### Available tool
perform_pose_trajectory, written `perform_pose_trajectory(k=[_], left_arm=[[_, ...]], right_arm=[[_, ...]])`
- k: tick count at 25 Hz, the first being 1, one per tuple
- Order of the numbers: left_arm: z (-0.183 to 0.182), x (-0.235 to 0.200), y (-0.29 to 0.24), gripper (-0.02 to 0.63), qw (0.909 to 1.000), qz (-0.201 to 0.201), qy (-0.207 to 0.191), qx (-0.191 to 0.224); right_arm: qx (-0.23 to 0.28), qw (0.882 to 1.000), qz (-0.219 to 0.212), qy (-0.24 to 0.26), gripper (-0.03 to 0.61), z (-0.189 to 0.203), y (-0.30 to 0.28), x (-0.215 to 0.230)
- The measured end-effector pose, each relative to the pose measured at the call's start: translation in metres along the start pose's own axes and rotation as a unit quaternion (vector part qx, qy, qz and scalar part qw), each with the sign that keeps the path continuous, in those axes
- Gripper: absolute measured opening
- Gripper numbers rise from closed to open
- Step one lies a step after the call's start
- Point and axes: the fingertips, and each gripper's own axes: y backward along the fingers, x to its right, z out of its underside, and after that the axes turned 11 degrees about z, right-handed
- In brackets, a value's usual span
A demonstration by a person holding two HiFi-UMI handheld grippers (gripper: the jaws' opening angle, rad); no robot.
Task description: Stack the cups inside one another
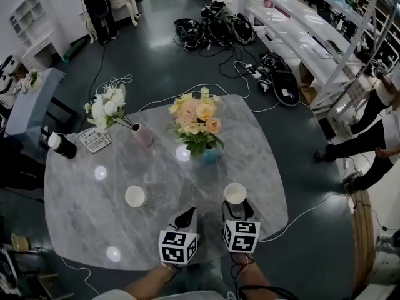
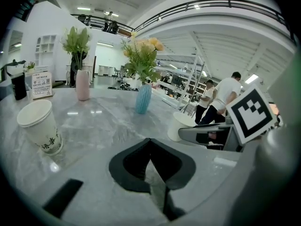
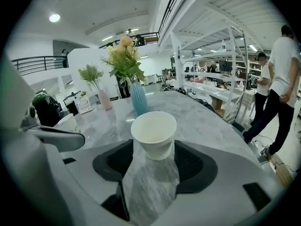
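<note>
Two white paper cups stand on the grey marble table (image 1: pixel 81 230). One cup (image 1: pixel 235 193) (image 3: pixel 154 132) stands upright between the tips of my right gripper (image 1: pixel 237 207) (image 3: pixel 154 147), whose jaws are open; the pads flank its lower half without pressing on it. The other cup (image 1: pixel 134 196) (image 2: pixel 41 126), with dark print on its side, stands alone to the left. My left gripper (image 1: pixel 186 216) (image 2: pixel 150 142) rests between the two cups, its pads meeting at the tips with nothing in them. In the right gripper view, the left gripper partly hides the printed cup (image 3: pixel 66 122).
A blue vase of peach flowers (image 1: pixel 209 155) stands just beyond the cups, mid-table. A pink vase of white flowers (image 1: pixel 142 134), a small sign card (image 1: pixel 95 140) and a black mug (image 1: pixel 62 145) sit at the far left. People stand to the right, past the table's edge (image 1: pixel 284 211).
</note>
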Motion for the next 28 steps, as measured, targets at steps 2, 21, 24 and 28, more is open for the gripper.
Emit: perform_pose_trajectory(k=[2, 21, 24, 28], left_arm=[[0.001, -0.001, 0.0, -0.003, 1.0, -0.001, 0.0, -0.002], [0.006, -0.016, 0.004, -0.003, 0.9998, -0.015, 0.005, -0.012], [0.006, -0.017, 0.004, -0.003, 0.9998, -0.014, 0.003, -0.012], [0.006, -0.018, 0.005, -0.003, 0.9999, -0.012, 0.002, -0.01]], right_arm=[[-0.001, 1.0, -0.003, 0.002, 0.236, 0.0, -0.004, -0.001], [0.025, 1.0, 0.007, 0.009, 0.245, -0.014, -0.021, 0.002], [0.033, 0.999, 0.011, 0.005, 0.245, -0.018, -0.021, 0.003], [0.043, 0.999, 0.011, 0.002, 0.245, -0.023, -0.02, 0.0]])
